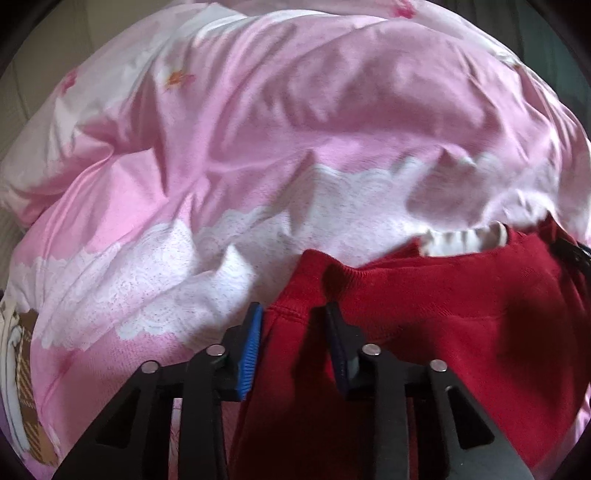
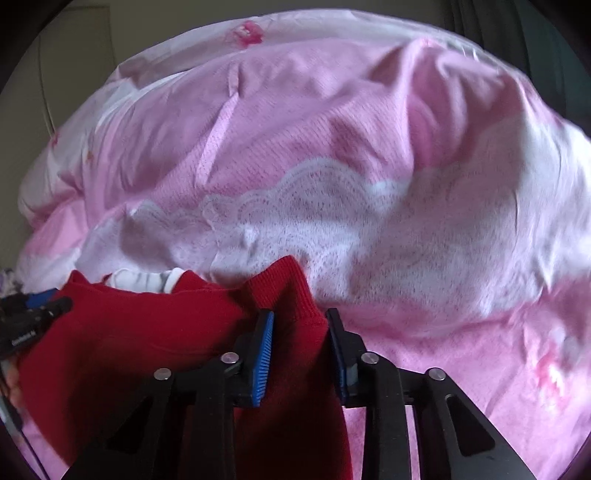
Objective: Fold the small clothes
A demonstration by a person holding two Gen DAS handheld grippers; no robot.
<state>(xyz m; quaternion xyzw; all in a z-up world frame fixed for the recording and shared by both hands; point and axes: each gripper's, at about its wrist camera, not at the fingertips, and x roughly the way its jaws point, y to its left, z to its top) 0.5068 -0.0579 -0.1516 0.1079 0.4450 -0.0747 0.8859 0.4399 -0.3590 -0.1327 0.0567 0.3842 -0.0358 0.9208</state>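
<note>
A rumpled pink duvet [image 1: 258, 122] with a white lace-print band covers the whole working surface, rising in soft folds toward twelve o'clock in both wrist views. Small darker pink flower prints dot it near the far edge. A pale wall [image 2: 74, 44] shows beyond the bedding at eleven o'clock in the right wrist view, and a dark curtain-like strip [image 2: 517, 33] stands at one o'clock. At eight o'clock in the left wrist view a checked brown and white print [image 1: 22, 376] lies on the cover.

The red knit garment [image 1: 443, 332] lies on the duvet at the near edge, filling four to six o'clock in the left wrist view and six to nine o'clock in the right. A white ruffled collar [image 1: 465, 240] peeks out along its far edge.

The left gripper [image 1: 293, 325] has its blue-padded jaws a narrow way apart, with a fold of red cloth running up between them; whether the pads actually press it I cannot tell. The right gripper [image 2: 300, 328] likewise stands narrowly open around a ribbed cuff or hem [image 2: 280, 284] of the same garment, which rises between the fingers; the pads look close against the cloth, yet a firm pinch is not plain. The left tool shows in the right wrist view at nine o'clock, at the garment's other side.

Open duvet spreads wide from ten to three o'clock ahead of both grippers, uneven with ridges and hollows; its edges fall away at the far left.
</note>
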